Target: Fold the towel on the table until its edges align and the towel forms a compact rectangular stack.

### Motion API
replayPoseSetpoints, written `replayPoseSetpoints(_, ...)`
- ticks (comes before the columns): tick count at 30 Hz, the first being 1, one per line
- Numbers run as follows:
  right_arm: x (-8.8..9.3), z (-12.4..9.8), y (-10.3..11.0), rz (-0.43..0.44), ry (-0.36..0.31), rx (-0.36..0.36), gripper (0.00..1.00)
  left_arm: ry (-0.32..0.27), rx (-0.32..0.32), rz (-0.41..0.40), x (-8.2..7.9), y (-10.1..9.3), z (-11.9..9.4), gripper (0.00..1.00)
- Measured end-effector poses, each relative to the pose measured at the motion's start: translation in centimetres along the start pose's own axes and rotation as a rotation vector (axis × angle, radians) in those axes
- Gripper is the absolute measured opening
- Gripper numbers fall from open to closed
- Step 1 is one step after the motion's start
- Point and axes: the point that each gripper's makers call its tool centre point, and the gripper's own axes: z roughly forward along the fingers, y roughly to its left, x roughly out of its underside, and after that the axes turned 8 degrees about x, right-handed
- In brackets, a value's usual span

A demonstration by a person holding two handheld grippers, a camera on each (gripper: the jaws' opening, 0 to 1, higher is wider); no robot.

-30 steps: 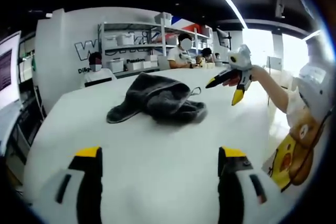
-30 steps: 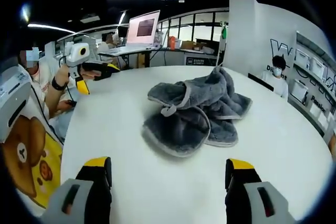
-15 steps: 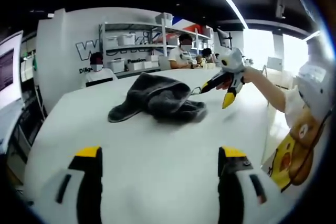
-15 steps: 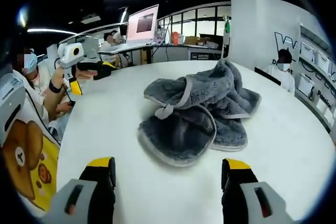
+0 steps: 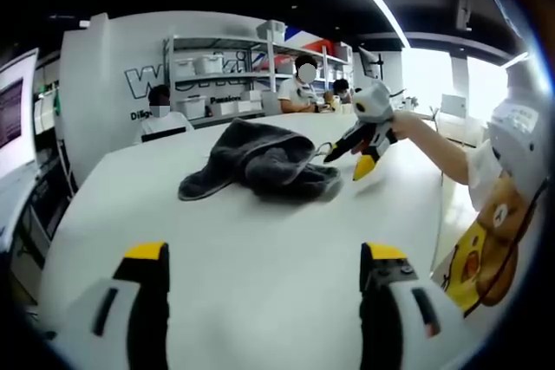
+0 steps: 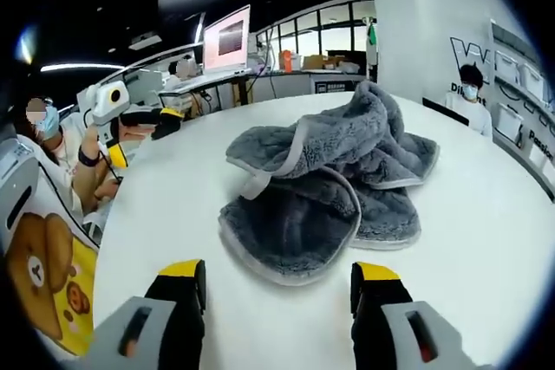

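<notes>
In the right gripper view, the grey towel (image 6: pixel 325 188) lies crumpled in the middle of the frame on the white table (image 6: pixel 486 240). The right tongs (image 6: pixel 277 296) are at the bottom, with jaws apart and nothing between them, just before the towel's near edge. In the left gripper view, the left tongs (image 5: pixel 264 279) are also open and empty at the bottom, well apart from the towel (image 5: pixel 260 162) in the centre. The right tongs (image 5: pixel 347 153) come in from the right, near the towel's right end.
</notes>
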Motion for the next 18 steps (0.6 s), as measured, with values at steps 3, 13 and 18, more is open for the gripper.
replayPoseSetpoints(3, -0.09, -0.04, -0.15, 0.037, -0.012, -0.003, 0.68, 0.0, 0.001, 0.0, 0.0, 0.0, 0.05, 0.96)
replayPoseSetpoints(13, -0.53, -0.26, -0.04, 0.143, -0.054, -0.038, 0.62, -0.002, 0.007, 0.0, 0.06, -0.19, 0.12, 0.96)
replayPoseSetpoints(18, -0.36, -0.3, -0.41, 0.179, -0.063, -0.03, 0.56, -0.005, 0.006, 0.0, 0.06, -0.24, -0.05, 0.96)
